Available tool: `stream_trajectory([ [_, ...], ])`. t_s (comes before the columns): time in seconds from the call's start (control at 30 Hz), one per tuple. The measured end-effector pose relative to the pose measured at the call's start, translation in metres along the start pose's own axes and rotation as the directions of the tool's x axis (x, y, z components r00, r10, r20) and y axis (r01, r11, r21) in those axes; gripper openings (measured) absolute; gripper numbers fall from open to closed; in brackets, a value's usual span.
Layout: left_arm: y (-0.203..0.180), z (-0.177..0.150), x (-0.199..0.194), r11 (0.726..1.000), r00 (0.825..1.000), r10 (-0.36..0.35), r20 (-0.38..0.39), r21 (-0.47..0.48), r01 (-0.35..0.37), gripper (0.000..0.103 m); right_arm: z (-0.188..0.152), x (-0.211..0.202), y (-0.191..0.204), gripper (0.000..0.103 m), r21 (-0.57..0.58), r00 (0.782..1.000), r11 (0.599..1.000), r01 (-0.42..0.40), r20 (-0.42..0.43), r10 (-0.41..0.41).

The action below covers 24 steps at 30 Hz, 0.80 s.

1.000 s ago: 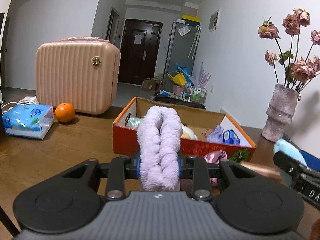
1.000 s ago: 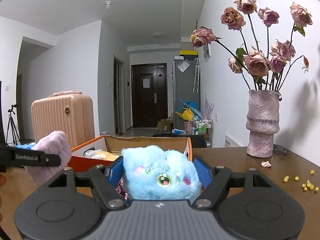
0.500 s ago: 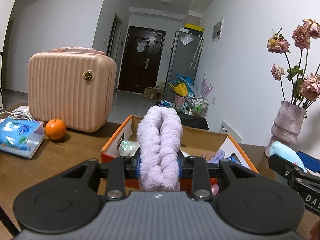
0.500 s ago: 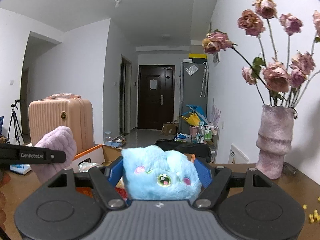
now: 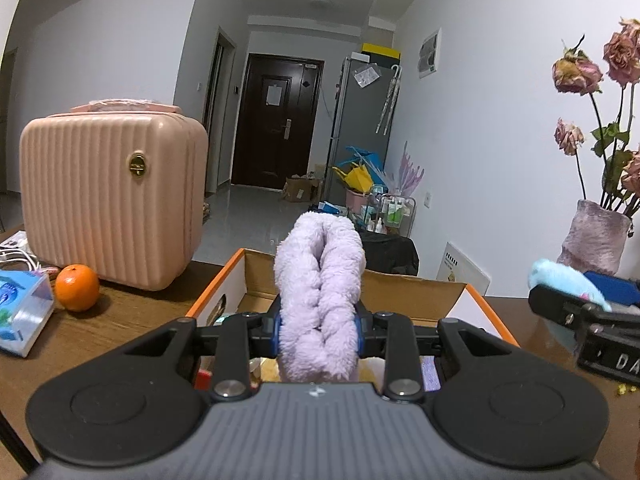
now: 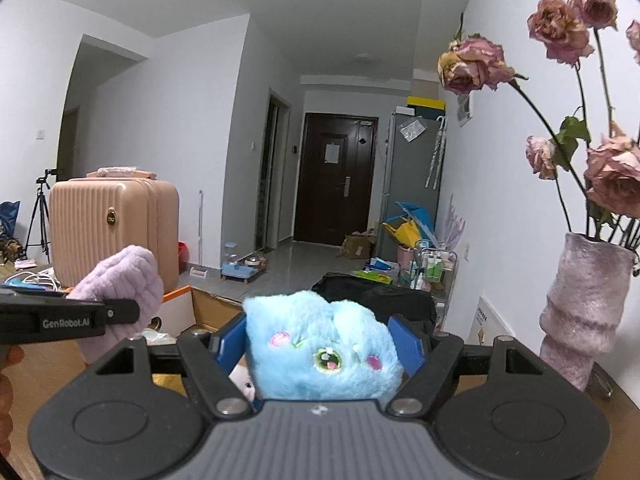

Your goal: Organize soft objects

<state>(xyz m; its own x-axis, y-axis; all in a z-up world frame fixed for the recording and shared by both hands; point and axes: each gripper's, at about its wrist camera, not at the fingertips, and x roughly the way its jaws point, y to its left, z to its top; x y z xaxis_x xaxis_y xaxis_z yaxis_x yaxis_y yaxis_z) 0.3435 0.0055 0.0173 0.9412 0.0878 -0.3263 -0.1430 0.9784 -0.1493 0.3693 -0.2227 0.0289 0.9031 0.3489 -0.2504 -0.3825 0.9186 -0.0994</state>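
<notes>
My left gripper (image 5: 319,322) is shut on a fluffy lilac headband (image 5: 320,276), folded upright between its blue pads, right over the near part of an open orange cardboard box (image 5: 416,300). My right gripper (image 6: 322,346) is shut on a blue plush toy (image 6: 320,352) with pink cheeks, held above the same box (image 6: 180,308). In the right wrist view the left gripper (image 6: 116,314) and the lilac headband (image 6: 124,280) show at the left. In the left wrist view the blue plush (image 5: 560,280) shows at the right edge. Soft items lie inside the box, mostly hidden.
A pink ribbed suitcase (image 5: 112,200) stands at the back left of the wooden table (image 5: 132,320), with an orange (image 5: 77,287) and a tissue pack (image 5: 22,312) beside it. A fuzzy pink vase of dried roses (image 6: 580,312) stands at the right. A person's fingers (image 6: 8,392) show at the left edge.
Both grippers have moved forward and a little up over the box, each holding its soft item as before. The box now lies closer under them and the vase has slid right.
</notes>
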Motion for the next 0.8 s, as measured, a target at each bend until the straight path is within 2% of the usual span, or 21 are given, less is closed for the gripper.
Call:
stream_trajectory([
  [0.37,-0.011,0.003,0.040,0.999,1.000,0.005,-0.017,0.040,-0.005,0.031,0.001,0.051,-0.028,0.074,0.003,0.991,0.994,-0.113,-0.066,0.113],
  [0.8,-0.016,-0.001,0.082,0.997,0.999,0.036,-0.033,0.072,-0.034,0.031,-0.004,0.082,-0.034,0.074,-0.001,0.981,0.982,-0.189,-0.048,0.189],
])
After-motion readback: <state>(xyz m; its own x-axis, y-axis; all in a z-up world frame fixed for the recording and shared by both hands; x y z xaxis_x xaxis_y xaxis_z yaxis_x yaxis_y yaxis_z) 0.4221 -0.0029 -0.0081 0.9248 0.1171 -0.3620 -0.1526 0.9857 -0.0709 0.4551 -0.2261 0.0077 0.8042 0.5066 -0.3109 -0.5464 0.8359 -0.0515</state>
